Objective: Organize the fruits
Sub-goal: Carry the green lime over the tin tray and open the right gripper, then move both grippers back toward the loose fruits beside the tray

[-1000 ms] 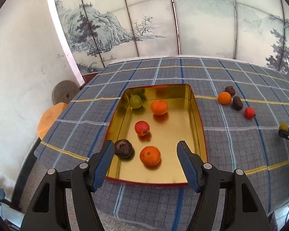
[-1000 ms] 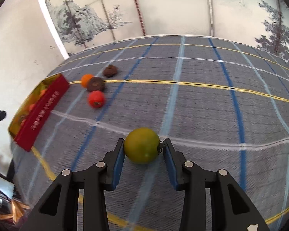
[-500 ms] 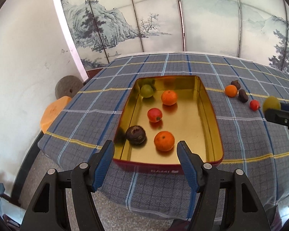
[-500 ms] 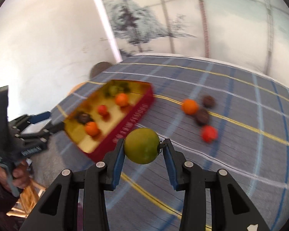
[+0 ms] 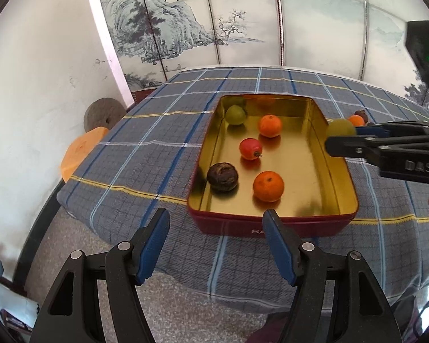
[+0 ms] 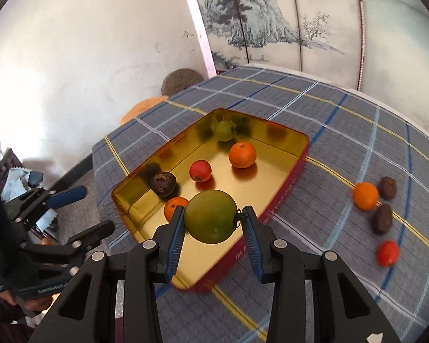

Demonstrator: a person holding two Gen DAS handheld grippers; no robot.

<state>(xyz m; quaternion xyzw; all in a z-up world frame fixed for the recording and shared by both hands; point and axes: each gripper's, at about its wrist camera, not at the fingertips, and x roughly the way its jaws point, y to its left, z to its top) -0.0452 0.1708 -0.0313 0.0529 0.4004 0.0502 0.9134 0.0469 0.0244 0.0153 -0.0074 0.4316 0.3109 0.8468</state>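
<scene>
Step in hand: transfer of one fruit to the tin. My right gripper (image 6: pixel 211 228) is clamped on a green fruit (image 6: pixel 210 220), one pad on each side, the stem end against the right pad. In the right wrist view the fruit hangs over the near long wall of the tin (image 6: pixel 286 188); in the left wrist view it sits at the tin's right rim, clear of the floor.

My left gripper (image 5: pixel 216 243) is empty, its jaws apart, and hovers short of the tin's near end wall, over the edge of the cloth (image 5: pixel 146 154). It has no part in this step.

Tin contents, near to far: an orange (image 5: pixel 268 186), a dark fruit (image 5: pixel 222 177), a red fruit (image 5: pixel 250 149), a second orange (image 5: pixel 269 125), a green fruit in the far corner (image 5: pixel 235 115).

Beyond the tin, four fruits lie loose on the cloth: a red one (image 6: pixel 388 253), a dark one (image 6: pixel 382 218), an orange (image 6: pixel 365 195) and another dark one (image 6: pixel 388 187).

Next move, as I judge it: carry the fruit in over the bare floor on the tin's right side, lower it close to the metal, then part the jaws. A round fruit will roll; a low release limits this. Four transfers would then remain.
</scene>
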